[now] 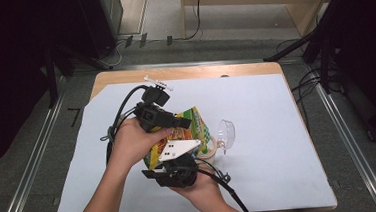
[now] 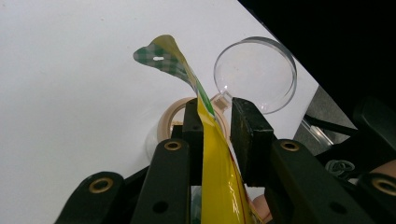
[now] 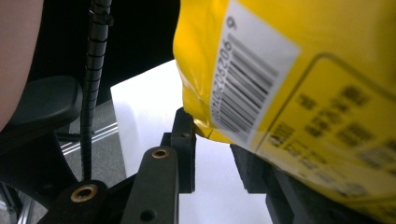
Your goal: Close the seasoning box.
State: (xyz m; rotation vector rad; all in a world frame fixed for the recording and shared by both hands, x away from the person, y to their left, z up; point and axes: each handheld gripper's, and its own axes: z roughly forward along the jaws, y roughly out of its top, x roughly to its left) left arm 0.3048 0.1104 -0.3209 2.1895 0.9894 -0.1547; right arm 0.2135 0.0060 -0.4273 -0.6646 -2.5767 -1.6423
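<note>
A: Where is the yellow-and-green crinkled plastic snack bag [image 1: 188,131]?

B: Held above mid-table, over the beige round container [image 2: 175,116] with its clear round lid [image 2: 256,72]. Its top edge is clamped by the left gripper [image 2: 215,128]; its near corner is pinched by the right gripper [image 3: 212,151].

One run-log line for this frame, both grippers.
left gripper: shut on bag top edge | right gripper: at bag bottom, grip unclear | bag: tilted over jar | lid: off, beside jar
</note>
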